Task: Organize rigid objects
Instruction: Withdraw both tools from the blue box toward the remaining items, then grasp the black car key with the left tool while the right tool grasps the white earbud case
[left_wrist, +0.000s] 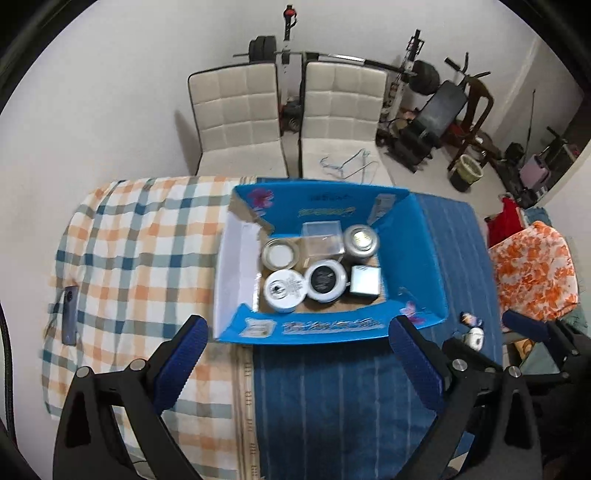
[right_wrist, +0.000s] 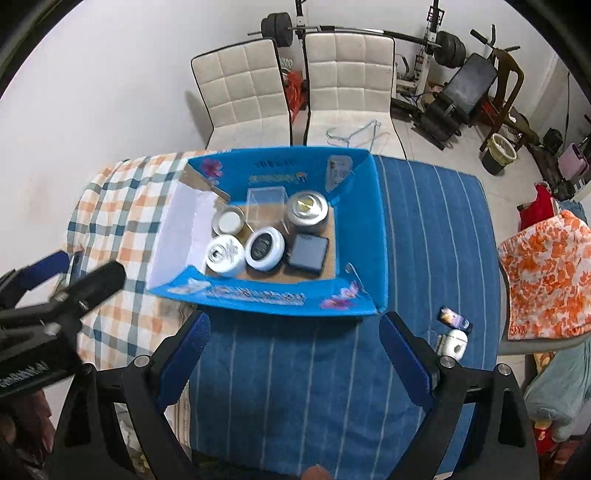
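On the checked orange-and-blue cloth (left_wrist: 140, 258) at far left lies a dark phone (left_wrist: 70, 317). My left fingers (left_wrist: 295, 354) gape wide, empty. Ahead, the blue cardboard box (right_wrist: 369, 236) holds round white tins (right_wrist: 225, 254), a silver can (right_wrist: 306, 212) and a clear cube (right_wrist: 266, 203). My right fingers (right_wrist: 295, 350) stand wide, holding nothing, above striped blue cloth (right_wrist: 424, 240).

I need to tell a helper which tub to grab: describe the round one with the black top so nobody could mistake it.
Find the open blue box lying across the checked and striped cloths. Along its near inner edge three things sit in a row; the round tub with the black top is the middle one. The white-lidded tub on its left is all white, and the dark case on its right is square.
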